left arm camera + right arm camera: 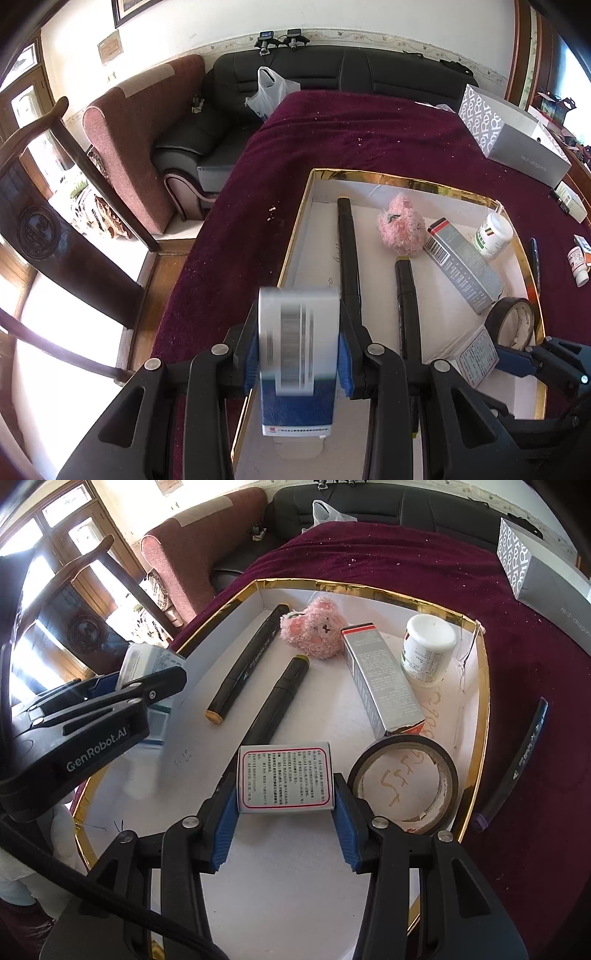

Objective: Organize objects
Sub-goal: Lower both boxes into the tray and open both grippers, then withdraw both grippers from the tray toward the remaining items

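My left gripper [298, 354] is shut on a white and blue tube [297, 354] with a barcode, held over the left rim of the gold-edged white tray [406, 181]. From the right wrist view that left gripper [122, 686] shows at the left with the tube [147, 664] in it. My right gripper [286, 801] is shut on a small white box [284, 777] with printed text, low over the tray [369, 590]. In the tray lie two black markers [245, 664], a pink plush toy [314, 627], a grey carton [384, 681], a white bottle [428, 650] and a black tape roll [404, 779].
A dark pen [517, 764] lies on the maroon cloth [406, 554] right of the tray. A grey patterned box [517, 136] stands at the far right, with a small white bottle [580, 262] nearby. A black sofa [332, 70], a red armchair [136, 147] and a wooden chair [55, 221] stand beyond the table.
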Action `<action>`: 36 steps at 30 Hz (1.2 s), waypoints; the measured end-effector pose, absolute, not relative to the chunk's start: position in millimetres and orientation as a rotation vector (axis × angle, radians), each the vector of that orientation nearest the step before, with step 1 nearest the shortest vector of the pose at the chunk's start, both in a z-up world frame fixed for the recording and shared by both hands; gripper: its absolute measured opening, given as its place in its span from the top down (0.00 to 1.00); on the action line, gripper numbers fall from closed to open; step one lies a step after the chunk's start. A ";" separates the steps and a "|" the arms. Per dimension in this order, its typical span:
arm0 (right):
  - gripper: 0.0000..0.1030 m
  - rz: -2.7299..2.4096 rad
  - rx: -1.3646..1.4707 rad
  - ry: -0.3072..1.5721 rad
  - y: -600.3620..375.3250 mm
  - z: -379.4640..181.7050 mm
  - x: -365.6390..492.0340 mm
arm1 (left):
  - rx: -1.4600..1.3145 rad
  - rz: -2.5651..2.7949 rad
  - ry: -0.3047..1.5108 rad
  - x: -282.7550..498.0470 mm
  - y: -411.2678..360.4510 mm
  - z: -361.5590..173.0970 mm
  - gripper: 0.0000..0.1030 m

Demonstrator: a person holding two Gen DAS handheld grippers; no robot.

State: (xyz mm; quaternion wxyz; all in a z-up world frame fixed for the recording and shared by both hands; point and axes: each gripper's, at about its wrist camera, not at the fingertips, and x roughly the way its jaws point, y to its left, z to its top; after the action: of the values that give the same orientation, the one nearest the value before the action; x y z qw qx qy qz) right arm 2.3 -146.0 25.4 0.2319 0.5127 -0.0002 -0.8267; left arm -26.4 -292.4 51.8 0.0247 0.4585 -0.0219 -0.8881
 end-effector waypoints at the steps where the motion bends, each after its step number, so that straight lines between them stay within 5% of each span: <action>1: 0.55 -2.272 1.409 -0.002 -146.4 25.4 2.8 | 1.419 -2.742 -0.068 -27.8 -292.2 51.6 0.72; 8: 0.54 -2.277 1.408 -0.023 -144.5 25.4 3.0 | 1.409 -2.741 -0.002 -30.5 -295.9 51.3 0.66; 14: 0.43 -2.277 1.383 -0.031 -144.4 29.9 8.3 | 1.385 -2.787 0.061 -21.4 -293.2 62.9 0.62; 18: 0.39 -2.298 1.349 -0.005 -144.6 37.3 15.4 | 1.335 -2.808 0.011 -12.6 -284.3 73.8 0.55; 36: 0.34 -2.335 1.262 -0.100 -107.0 66.7 46.8 | 1.190 -2.883 -0.146 31.1 -241.3 111.7 0.55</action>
State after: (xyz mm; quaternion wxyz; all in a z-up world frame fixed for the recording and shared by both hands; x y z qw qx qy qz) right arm 46.8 -107.0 66.7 0.2403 0.4611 -0.0366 -0.8534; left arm 31.1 -241.3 111.7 0.0096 0.3811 -0.0468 -0.9233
